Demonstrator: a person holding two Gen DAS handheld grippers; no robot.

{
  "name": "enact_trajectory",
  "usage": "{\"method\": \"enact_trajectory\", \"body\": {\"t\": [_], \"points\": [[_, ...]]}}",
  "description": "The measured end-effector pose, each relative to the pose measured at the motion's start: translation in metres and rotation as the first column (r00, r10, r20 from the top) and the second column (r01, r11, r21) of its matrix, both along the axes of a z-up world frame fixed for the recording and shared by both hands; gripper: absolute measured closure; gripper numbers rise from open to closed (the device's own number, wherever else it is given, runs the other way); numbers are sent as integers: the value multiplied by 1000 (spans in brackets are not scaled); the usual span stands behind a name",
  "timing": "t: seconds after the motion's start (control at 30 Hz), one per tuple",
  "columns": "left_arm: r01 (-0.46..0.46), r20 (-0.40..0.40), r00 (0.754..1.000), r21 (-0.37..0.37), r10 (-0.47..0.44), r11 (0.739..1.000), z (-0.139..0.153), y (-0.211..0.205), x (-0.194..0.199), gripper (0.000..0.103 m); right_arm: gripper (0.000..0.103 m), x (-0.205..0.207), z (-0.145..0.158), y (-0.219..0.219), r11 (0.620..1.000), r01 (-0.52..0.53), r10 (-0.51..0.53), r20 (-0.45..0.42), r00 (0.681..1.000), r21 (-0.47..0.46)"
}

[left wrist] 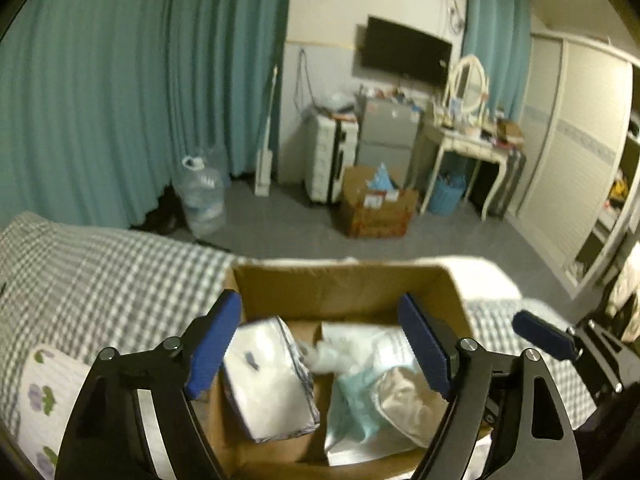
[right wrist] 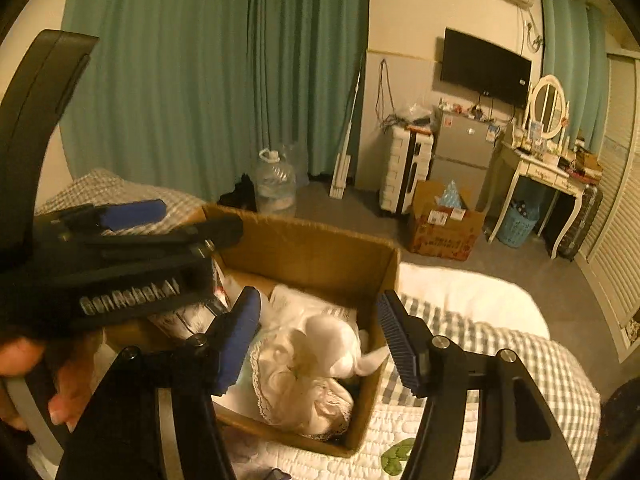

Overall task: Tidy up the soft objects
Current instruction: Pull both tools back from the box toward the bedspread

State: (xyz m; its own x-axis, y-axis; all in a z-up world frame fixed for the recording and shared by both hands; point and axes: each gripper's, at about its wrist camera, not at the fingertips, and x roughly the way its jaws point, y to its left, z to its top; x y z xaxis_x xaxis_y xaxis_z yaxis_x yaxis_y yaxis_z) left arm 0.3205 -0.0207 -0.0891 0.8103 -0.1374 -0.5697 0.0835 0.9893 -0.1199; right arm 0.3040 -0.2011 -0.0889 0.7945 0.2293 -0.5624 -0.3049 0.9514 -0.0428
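Observation:
An open cardboard box [left wrist: 344, 284] sits on the checked bed. In the left wrist view it holds a white tissue pack [left wrist: 268, 380], a pale blue cloth [left wrist: 352, 400] and a silvery pouch [left wrist: 404, 400]. My left gripper [left wrist: 320, 346] hangs open and empty over the box. In the right wrist view the box [right wrist: 320, 252] holds a white plush toy [right wrist: 336, 340] on lace-edged white fabric [right wrist: 292, 392]. My right gripper [right wrist: 320, 340] is open and empty above the toy. The left gripper [right wrist: 120, 240] shows at the left of that view.
The checked bed cover [left wrist: 100, 280] surrounds the box, with a white pillow [right wrist: 472, 300] beyond it. On the floor stand a water jug [left wrist: 200, 196], a second cardboard box [left wrist: 376, 208], a small fridge [left wrist: 386, 136] and a dressing table [left wrist: 472, 148].

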Motion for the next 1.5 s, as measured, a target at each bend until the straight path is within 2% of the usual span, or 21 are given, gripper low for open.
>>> {"method": "enact_trajectory", "body": {"t": [0.13,0.23,0.33,0.5,0.57,0.67,0.73,0.93,1.17,1.5], "points": [[-35,40,999,-6,35,999,30,12,-17,17,40,-23,34,-7,1000,11,-12,51,999,17],[-61,102,993,-15,63,998,54,22,-39,8,32,-45,62,-12,999,16,-19,102,995,33],[-69,151,986,-20,71,997,80,29,-66,8,23,-71,93,-18,998,23,-30,153,988,50],[-62,213,975,-36,68,997,115,35,-106,7,18,-121,146,-25,998,31,-44,246,968,59],[-75,248,965,-34,81,997,129,34,-126,7,9,-142,165,-28,998,33,-49,281,959,60],[-77,292,953,-31,83,997,148,33,-153,0,5,-172,190,-35,997,44,-64,324,944,69],[-74,323,943,-36,82,997,161,33,-171,0,1,-188,204,-39,996,48,-72,339,938,80],[-71,389,917,-59,88,996,191,40,-224,0,0,-247,245,-52,993,70,-105,410,906,98],[-72,425,902,-24,76,997,200,36,-261,0,0,-303,264,-56,995,70,-98,456,885,78],[-39,399,916,13,31,999,180,20,-278,0,0,-333,257,-54,997,73,-82,453,888,37]]}}
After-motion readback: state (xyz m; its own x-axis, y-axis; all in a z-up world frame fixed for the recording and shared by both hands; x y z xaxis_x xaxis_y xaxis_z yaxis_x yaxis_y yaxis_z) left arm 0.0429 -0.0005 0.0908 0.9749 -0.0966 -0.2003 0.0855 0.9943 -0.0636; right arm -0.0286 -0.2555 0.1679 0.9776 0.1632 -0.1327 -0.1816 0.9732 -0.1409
